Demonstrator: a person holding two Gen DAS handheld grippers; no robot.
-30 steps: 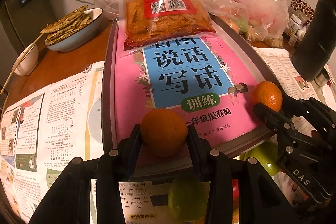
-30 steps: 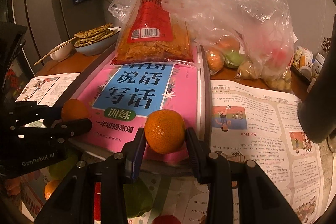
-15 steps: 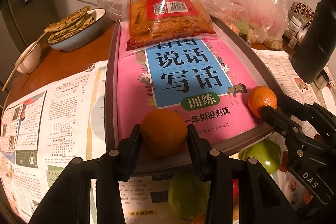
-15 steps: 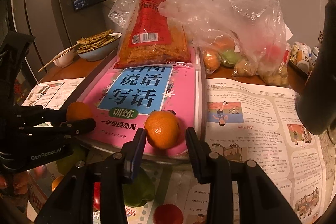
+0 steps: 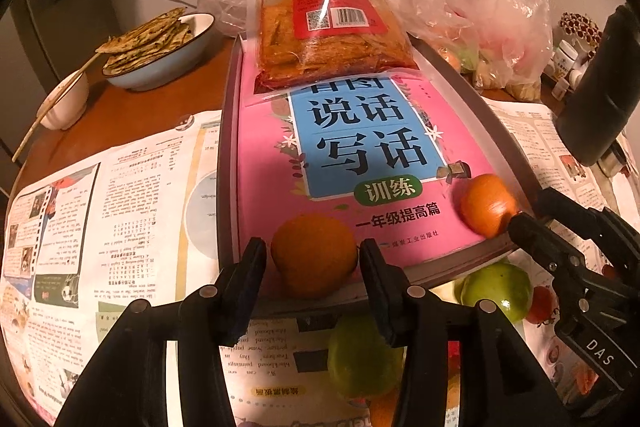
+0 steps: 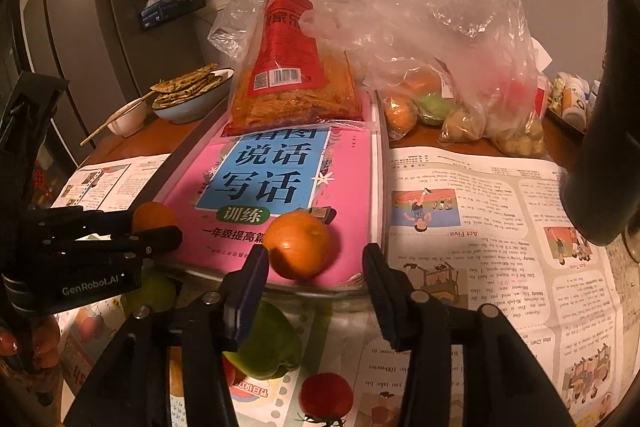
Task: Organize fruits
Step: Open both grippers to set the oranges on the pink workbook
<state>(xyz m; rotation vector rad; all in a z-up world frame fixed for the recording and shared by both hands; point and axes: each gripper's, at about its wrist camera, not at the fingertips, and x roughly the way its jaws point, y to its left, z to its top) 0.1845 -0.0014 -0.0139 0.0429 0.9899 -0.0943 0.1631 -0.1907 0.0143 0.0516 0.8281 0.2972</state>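
Both claws, left (image 5: 312, 259) and right (image 6: 314, 263), just opened, oranges (image 5: 314, 255) loose between

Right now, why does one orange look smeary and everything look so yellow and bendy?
Left wrist view: the right-hand orange is motion-blurred, the near orange sharp. Both views: warm dim light tints everything orange, and the fisheye bends the pink book and newspaper, with dark corners.
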